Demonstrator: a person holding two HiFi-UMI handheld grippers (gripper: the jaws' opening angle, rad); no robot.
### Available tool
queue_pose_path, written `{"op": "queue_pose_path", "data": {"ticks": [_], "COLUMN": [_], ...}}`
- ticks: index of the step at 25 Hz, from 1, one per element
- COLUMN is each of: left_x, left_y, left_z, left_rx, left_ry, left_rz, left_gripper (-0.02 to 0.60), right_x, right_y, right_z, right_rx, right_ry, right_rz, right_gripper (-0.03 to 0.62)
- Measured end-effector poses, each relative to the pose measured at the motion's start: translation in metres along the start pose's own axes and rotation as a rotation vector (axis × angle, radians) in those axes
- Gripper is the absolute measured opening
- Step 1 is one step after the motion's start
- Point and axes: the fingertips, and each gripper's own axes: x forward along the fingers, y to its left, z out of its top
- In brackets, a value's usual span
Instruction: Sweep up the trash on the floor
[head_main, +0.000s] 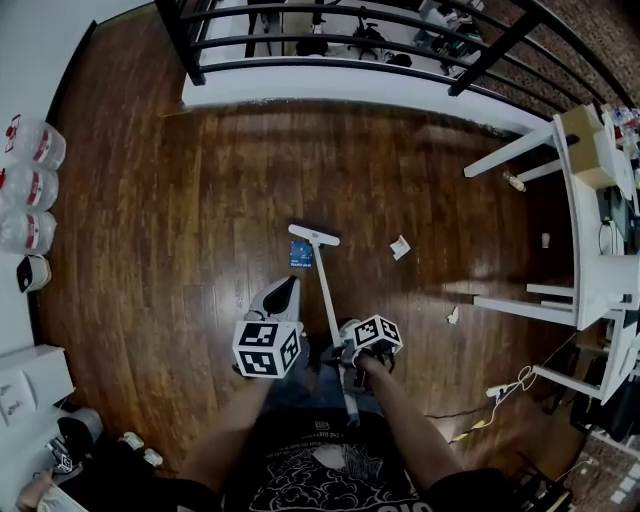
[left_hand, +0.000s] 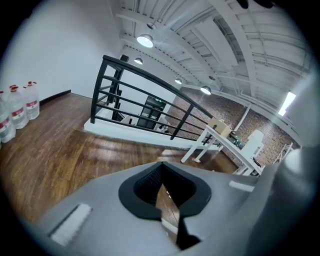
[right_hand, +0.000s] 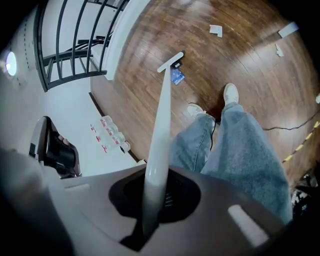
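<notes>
Trash (head_main: 301, 256) lies on the wooden floor (head_main: 180, 200) ahead of me: a blue scrap (right_hand: 176, 76) just beside the head of the broom (head_main: 322, 280), a white paper scrap (head_main: 400, 247) to its right, and a smaller bit (head_main: 453, 316) nearer the white table (head_main: 585, 290). My right gripper (right_hand: 150, 202) is clamped around the broom's white handle (my jeans (right_hand: 240, 150) and shoes (right_hand: 230, 92) show past it). My left gripper (left_hand: 160, 167) points toward the black railing (left_hand: 150, 95), its fingers pressed together at the tips with nothing between them.

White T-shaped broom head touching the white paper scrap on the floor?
No, the white T-shaped broom head sits beside a blue wrapper; the white paper scrap lies apart from it.
</notes>
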Motion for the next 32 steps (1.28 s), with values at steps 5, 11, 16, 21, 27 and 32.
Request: {"op": "queue_pose_path", "data": {"ticks": [5, 11, 16, 21, 27, 32], "left_x": [-0.002, -0.001, 0.008, 0.026, 0.051, 0.061], "left_y": [-0.016, -0.047, -0.096, -0.165, -0.248, -0.290], "left_z": [-0.017, -0.028, -0.037, -0.052, -0.076, -0.096], "left_rx": [0.001, 0.019, 0.054, 0.103, 0.152, 0.185], "left_ry": [0.004, 0.003, -0.006, -0.007, 0.007, 0.031], "left_rz": [0.006, 0.019, 0.010, -0.025, -0.072, -0.075], "left_gripper": [0.005, 0.005, 0.005, 0.005, 0.005, 0.005], "right_x": [-0.005, -0.028, -0.077, -0.145, -0.228, -0.281], "right_y": [-0.021, -0.031, -0.049, -0.088, -0.140, -0.186], "right_z": [-0.010, -0.018, -0.013, 0.010, 0.054, 0.090], "right_rx": [-0.020, -0.057, -0.082, -0.102, -0.077, -0.019], "right_ry": [0.013, 0.000, -0.067, -0.173, -0.296, -0.365], "right_rz": [-0.020, 0.002, 0.083, 0.096, 0.134, 0.160], "right_gripper": [0.000, 0.000, 0.000, 0.000, 0.000, 0.002]}}
